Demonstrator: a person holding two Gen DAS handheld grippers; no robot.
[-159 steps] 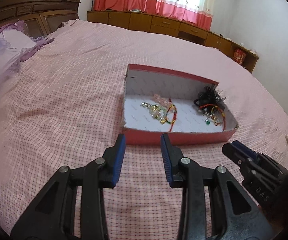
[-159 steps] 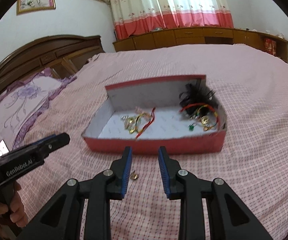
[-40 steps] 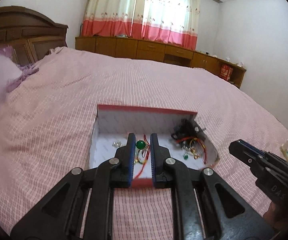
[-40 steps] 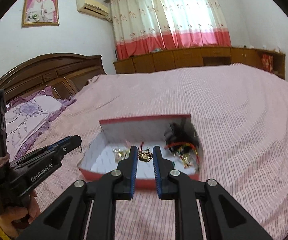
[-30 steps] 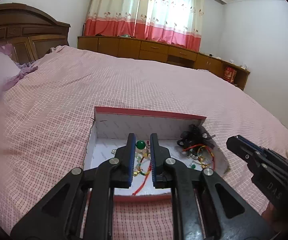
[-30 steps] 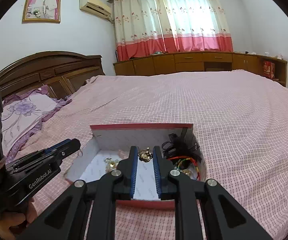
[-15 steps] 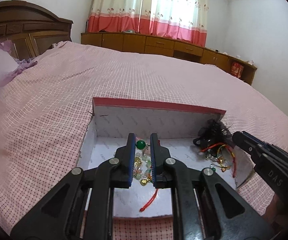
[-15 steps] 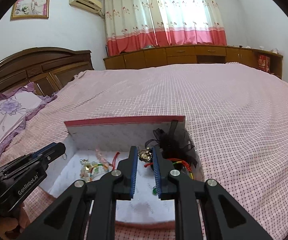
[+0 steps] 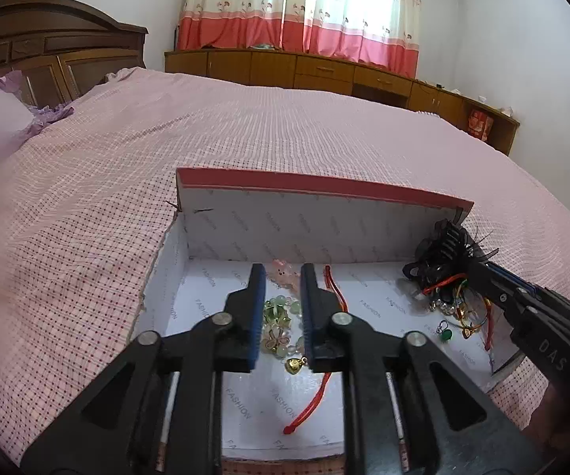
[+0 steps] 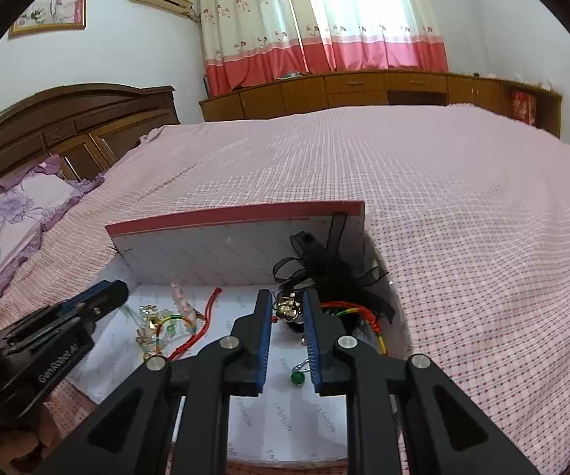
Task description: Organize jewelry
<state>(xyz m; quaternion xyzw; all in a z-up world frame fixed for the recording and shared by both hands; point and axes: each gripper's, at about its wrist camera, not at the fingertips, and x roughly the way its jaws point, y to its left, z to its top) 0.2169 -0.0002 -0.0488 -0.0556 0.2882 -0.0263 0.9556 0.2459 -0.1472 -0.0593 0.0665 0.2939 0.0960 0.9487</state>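
Note:
A red box point(image 9: 324, 188) with a white lining lies open on the bed. My left gripper point(image 9: 283, 277) hangs over its left pile of jewelry point(image 9: 281, 324), jaws slightly apart with nothing between them. My right gripper point(image 10: 288, 301) is shut on a small gold ornament point(image 10: 286, 306) above the right pile point(image 10: 348, 308) of black ribbon and red and yellow cords. A green pendant point(image 10: 296, 378) lies on the box floor below it. The right gripper also shows in the left wrist view point(image 9: 483, 273), and the left gripper in the right wrist view point(image 10: 118, 289).
The box point(image 10: 237, 213) rests on a pink checked bedspread point(image 9: 86, 206). A red cord point(image 9: 316, 399) trails across the box floor. A wooden headboard point(image 10: 67, 114) and purple pillow point(image 10: 19, 206) lie left; low wooden cabinets point(image 10: 364, 87) line the far wall.
Both grippers have moved forward and down into the box. The green bead that sat between my left jaws is gone from them and the jaws have parted slightly. The right still holds the gold ornament.

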